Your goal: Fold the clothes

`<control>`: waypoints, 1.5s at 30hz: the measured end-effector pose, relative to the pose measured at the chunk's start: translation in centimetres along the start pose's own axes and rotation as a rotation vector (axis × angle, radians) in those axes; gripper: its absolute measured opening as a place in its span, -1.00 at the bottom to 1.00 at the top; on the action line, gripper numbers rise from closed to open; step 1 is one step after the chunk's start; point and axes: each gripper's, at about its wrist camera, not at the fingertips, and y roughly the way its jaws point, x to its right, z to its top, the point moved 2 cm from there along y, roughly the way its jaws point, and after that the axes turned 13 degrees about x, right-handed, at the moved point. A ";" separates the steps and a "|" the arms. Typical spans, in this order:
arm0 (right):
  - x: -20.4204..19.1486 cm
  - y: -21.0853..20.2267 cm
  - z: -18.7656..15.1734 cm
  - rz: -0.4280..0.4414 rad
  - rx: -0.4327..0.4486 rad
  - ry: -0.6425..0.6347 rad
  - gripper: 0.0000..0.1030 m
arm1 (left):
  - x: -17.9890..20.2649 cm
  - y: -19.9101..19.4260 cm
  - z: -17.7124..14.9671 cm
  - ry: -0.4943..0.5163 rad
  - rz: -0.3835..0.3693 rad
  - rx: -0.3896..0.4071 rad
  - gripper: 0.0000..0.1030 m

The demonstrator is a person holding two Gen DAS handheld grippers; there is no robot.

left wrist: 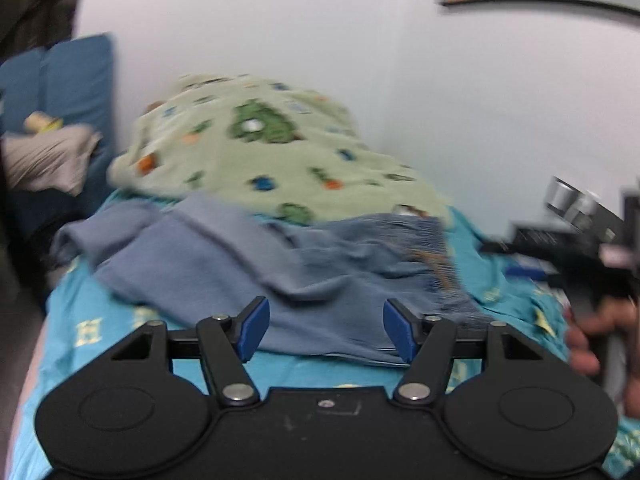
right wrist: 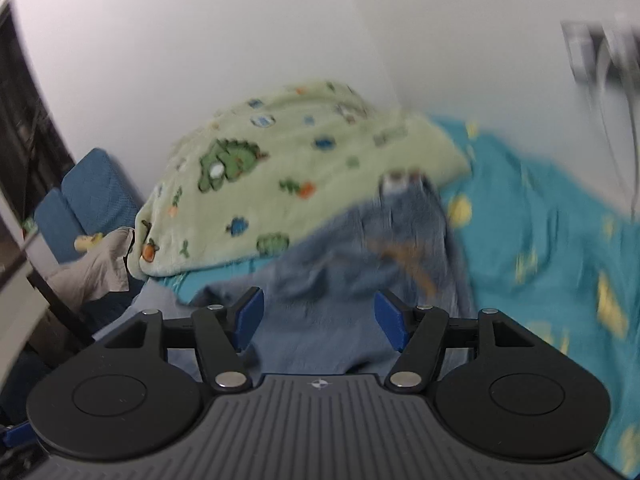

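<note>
A blue-grey garment (left wrist: 304, 264) lies crumpled on the teal bedsheet (left wrist: 120, 320), its ribbed part to the right. My left gripper (left wrist: 324, 330) is open and empty, just in front of the garment's near edge. The right gripper's body (left wrist: 580, 240) shows at the right edge of the left wrist view, held by a hand. In the right wrist view the same garment (right wrist: 320, 320) lies under my right gripper (right wrist: 318, 320), which is open and empty above it. The view is motion-blurred.
A pale green blanket with dinosaur print (left wrist: 260, 152) is heaped behind the garment against the white wall; it also shows in the right wrist view (right wrist: 288, 176). A blue chair (left wrist: 72, 80) with beige cloth (left wrist: 44, 160) stands at the left of the bed.
</note>
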 end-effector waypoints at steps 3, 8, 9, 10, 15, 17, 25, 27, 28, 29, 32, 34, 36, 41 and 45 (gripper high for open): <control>0.9 1.2 -1.3 -0.066 -0.074 0.075 0.27 | -2.8 0.2 0.3 -0.065 0.049 -0.004 0.17; 3.8 2.9 -3.6 -0.150 -0.136 0.268 0.46 | -4.6 1.6 0.3 -0.105 0.079 0.029 0.17; 4.4 3.1 -4.3 -0.173 -0.141 0.301 0.49 | -4.9 1.8 0.1 -0.097 0.094 0.041 0.17; 5.0 3.4 -5.0 -0.196 -0.147 0.333 0.52 | -5.3 2.0 -0.1 -0.087 0.108 0.051 0.17; 7.4 6.0 -7.4 -0.267 -0.202 0.478 0.54 | -7.9 4.5 -1.4 -0.165 0.141 0.024 0.16; 8.0 7.0 -7.9 -0.278 -0.197 0.520 0.54 | -8.7 5.3 -1.6 -0.185 0.162 0.024 0.16; 9.1 8.7 -7.9 -0.328 -0.184 0.461 -0.31 | -10.9 7.3 -3.0 -0.214 0.218 -0.008 0.11; 8.8 7.9 -6.9 -0.329 -0.154 0.440 -0.38 | -11.4 6.8 -2.8 -0.239 0.233 0.002 0.10; 8.4 7.5 -6.2 -0.328 -0.134 0.413 -0.41 | -11.7 6.6 -2.7 -0.252 0.240 0.009 0.10; 8.1 6.9 -5.4 -0.320 -0.111 0.395 -0.42 | -11.9 6.2 -2.5 -0.265 0.248 0.018 0.10; 7.4 5.1 -3.3 -0.300 -0.025 0.341 -0.48 | -12.4 4.9 -1.9 -0.291 0.264 0.051 0.10; 7.5 4.0 -1.9 -0.300 0.030 0.317 -0.50 | -12.6 4.2 -1.6 -0.303 0.275 0.067 0.10; 7.9 3.2 -0.5 -0.305 0.077 0.292 -0.50 | -12.8 3.7 -1.4 -0.314 0.282 0.073 0.10; 11.8 3.3 0.5 -0.425 0.115 0.252 -0.52 | -13.0 3.3 -1.5 -0.325 0.294 0.061 0.10; 16.1 4.9 -2.1 -0.510 -0.009 0.331 -0.51 | -13.4 3.9 -1.8 -0.342 0.293 0.023 0.10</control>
